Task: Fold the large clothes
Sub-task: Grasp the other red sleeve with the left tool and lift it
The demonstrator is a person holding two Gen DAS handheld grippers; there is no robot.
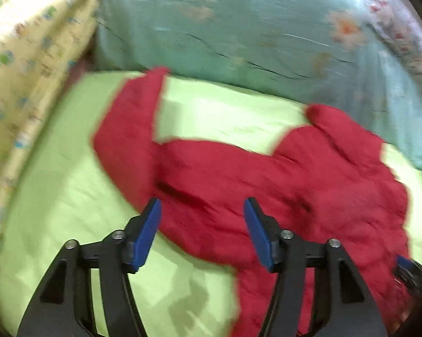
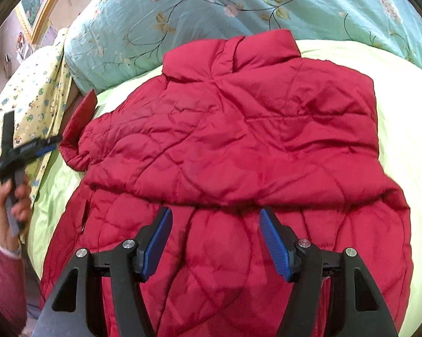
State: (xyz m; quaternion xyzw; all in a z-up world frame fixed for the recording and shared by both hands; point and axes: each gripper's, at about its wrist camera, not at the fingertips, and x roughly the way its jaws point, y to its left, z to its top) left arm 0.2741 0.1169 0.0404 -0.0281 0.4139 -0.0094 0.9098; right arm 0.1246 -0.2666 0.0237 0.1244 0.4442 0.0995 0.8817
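A red quilted jacket lies on the light green sheet, collar toward the pillow, one side folded over its body. In the left wrist view the jacket is blurred, one sleeve stretched out to the upper left. My left gripper is open and empty above the jacket's edge. It also shows at the left of the right wrist view, held up in a hand. My right gripper is open and empty just above the jacket's lower half. Its tip shows at the right edge of the left wrist view.
A teal floral pillow lies along the head of the bed. A yellow patterned cloth lies at the left. A gold picture frame hangs on the wall at the upper left.
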